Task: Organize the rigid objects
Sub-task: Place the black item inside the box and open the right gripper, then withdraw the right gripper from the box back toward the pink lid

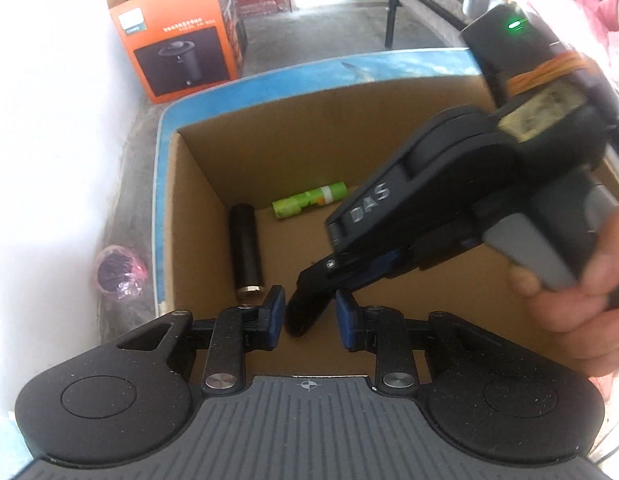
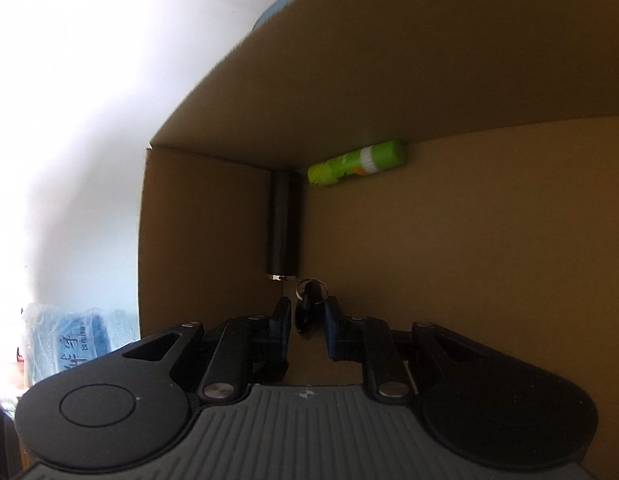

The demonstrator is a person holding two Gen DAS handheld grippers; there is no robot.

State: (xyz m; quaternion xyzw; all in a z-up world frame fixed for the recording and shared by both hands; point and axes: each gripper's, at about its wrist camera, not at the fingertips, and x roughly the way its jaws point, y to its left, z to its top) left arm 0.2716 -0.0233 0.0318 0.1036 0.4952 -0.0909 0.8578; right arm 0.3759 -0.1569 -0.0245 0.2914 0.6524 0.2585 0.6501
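Note:
An open cardboard box (image 1: 309, 140) (image 2: 389, 80) holds a black cylinder (image 1: 247, 248) (image 2: 284, 224) along its left wall. A green tube (image 1: 309, 200) (image 2: 357, 162) lies against the far wall. My left gripper (image 1: 311, 312) hovers over the near rim, shut on a tilted black object (image 1: 305, 316) whose top merges with the right gripper's fingers. My right gripper (image 1: 309, 280) (image 2: 308, 312) reaches down into the box from the right. A black key with a ring (image 2: 308, 308) sits between its pads, and a thin gap shows beside it, so the jaws stand open.
The box rests on a blue-edged surface (image 1: 161, 200). An orange product carton (image 1: 181, 52) stands on the floor beyond, and a pink-wrapped round thing (image 1: 119, 276) lies at the left. A person's hand (image 1: 581, 304) holds the right gripper. A blue-printed plastic pack (image 2: 77, 348) sits outside the box.

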